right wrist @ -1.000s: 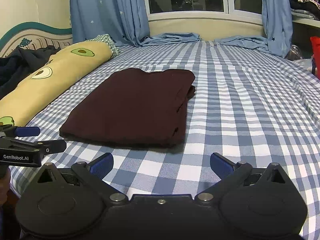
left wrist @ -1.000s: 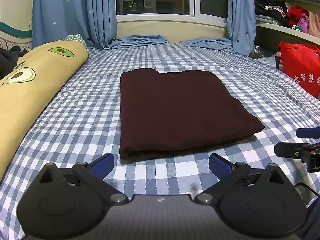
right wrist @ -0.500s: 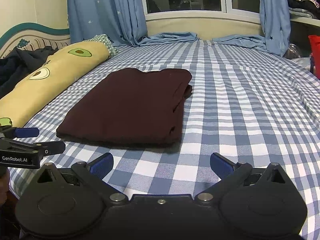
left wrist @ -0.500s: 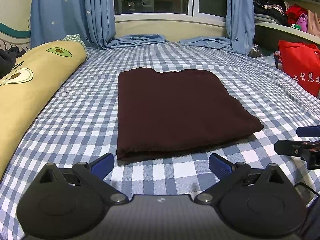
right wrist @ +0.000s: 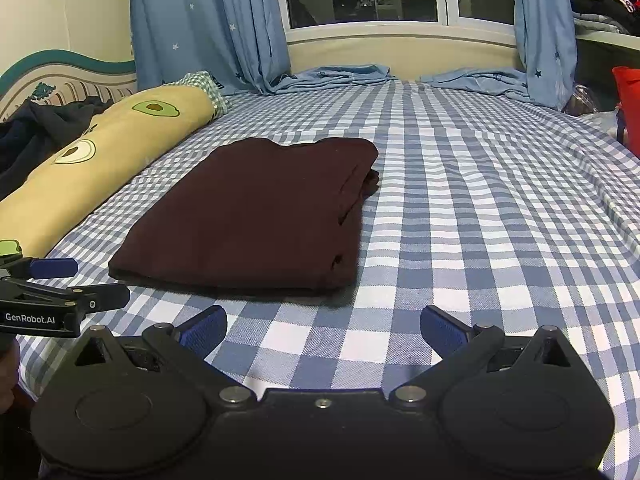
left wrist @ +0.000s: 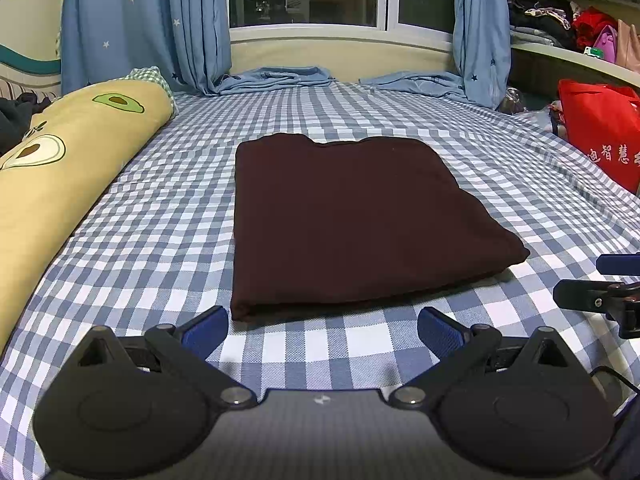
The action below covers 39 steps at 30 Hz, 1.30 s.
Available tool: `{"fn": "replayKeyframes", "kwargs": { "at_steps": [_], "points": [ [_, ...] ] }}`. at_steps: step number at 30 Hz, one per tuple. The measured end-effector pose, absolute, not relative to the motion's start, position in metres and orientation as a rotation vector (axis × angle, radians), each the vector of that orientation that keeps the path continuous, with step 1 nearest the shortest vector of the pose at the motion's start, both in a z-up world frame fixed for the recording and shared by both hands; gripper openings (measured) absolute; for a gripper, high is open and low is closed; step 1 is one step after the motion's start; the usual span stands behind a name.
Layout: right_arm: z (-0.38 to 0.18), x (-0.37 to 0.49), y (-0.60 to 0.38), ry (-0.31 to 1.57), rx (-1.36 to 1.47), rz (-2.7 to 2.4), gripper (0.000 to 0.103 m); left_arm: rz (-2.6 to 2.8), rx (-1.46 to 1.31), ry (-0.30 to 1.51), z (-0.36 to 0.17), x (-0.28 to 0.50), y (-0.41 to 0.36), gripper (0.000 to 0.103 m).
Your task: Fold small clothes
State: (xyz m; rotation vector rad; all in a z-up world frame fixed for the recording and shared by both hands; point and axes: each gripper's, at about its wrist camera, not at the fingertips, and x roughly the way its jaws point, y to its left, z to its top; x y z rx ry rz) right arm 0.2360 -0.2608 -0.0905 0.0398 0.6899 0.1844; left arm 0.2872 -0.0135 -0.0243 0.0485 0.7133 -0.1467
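Note:
A dark maroon garment (left wrist: pixel 344 220) lies folded into a flat rectangle on the blue checked bed sheet (left wrist: pixel 160 240). In the right wrist view the same garment (right wrist: pixel 260 216) shows stacked layers along its right edge. My left gripper (left wrist: pixel 323 330) is open, just short of the garment's near edge, with nothing between its blue pads. My right gripper (right wrist: pixel 323 330) is open too, a little back from the near right corner. Each gripper shows at the other view's edge: the right one (left wrist: pixel 600 280), the left one (right wrist: pixel 76 284).
A long yellow avocado-print pillow (left wrist: pixel 60 168) runs along the left side of the bed. Blue curtains (left wrist: pixel 144 24) hang at the window, their ends pooled on the far sheet. A red bag (left wrist: pixel 600 132) stands at the right. Dark clothes (right wrist: pixel 36 136) lie beyond the pillow.
Both views have shifted only slightly; the garment sits a touch further off than a second ago. Both grippers stay open and the cloth has not moved.

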Motion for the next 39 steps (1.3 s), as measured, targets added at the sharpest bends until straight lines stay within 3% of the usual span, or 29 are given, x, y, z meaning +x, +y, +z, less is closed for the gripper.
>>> {"fn": "replayKeyframes", "kwargs": {
  "at_steps": [39],
  "points": [
    [-0.0890, 0.2345, -0.2608, 0.679, 0.056, 0.180, 0.102, -0.152, 0.043, 0.713, -0.0267, 0.2884, -0.0158, 0.102]
  ]
}}
